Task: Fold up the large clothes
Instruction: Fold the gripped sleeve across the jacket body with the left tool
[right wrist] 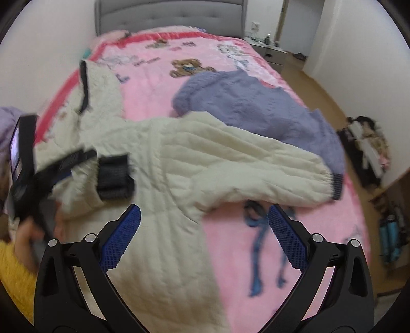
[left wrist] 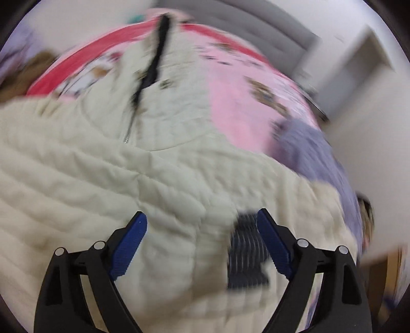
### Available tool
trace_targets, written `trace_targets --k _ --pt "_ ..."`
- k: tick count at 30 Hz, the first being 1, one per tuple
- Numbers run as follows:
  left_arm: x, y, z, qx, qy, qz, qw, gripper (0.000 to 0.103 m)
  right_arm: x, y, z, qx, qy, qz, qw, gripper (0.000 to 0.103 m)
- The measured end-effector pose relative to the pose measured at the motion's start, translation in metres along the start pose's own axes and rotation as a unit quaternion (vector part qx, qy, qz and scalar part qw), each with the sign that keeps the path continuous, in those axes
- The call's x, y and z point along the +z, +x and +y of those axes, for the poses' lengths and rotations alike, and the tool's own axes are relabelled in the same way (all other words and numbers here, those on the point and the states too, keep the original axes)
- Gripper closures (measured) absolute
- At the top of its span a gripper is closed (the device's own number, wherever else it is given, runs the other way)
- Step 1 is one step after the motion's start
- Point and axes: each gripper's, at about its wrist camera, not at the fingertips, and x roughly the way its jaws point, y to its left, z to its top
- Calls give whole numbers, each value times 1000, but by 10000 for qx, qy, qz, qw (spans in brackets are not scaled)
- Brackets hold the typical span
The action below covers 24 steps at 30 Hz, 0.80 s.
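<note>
A pink teddy-bear blanket (right wrist: 159,84) covers the bed against a grey headboard (right wrist: 169,15). Both the left gripper (left wrist: 202,243) and the right gripper (right wrist: 205,238) hang with jaws spread wide, gripping nothing. Beneath them the cream quilted jacket (right wrist: 159,184) lies lengthwise toward the headboard, one sleeve (right wrist: 256,166) stretched sideways, its dark cuff (right wrist: 337,185) touching a lavender sweater (right wrist: 251,102).

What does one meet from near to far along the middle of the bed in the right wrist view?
Right tool → cream quilted jacket → purple knitted sweater → teddy bear print → grey headboard.
</note>
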Motion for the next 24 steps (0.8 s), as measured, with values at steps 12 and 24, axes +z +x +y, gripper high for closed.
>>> trace_targets --k 12,24 --pt "-64 -98 145 1851 2905 290 9384 6 40 104 145 1558 -2117 129 9647 8" --pt "-60 -55 215 2123 2159 1000 9478 46 72 147 183 2316 -2424 942 9374 63"
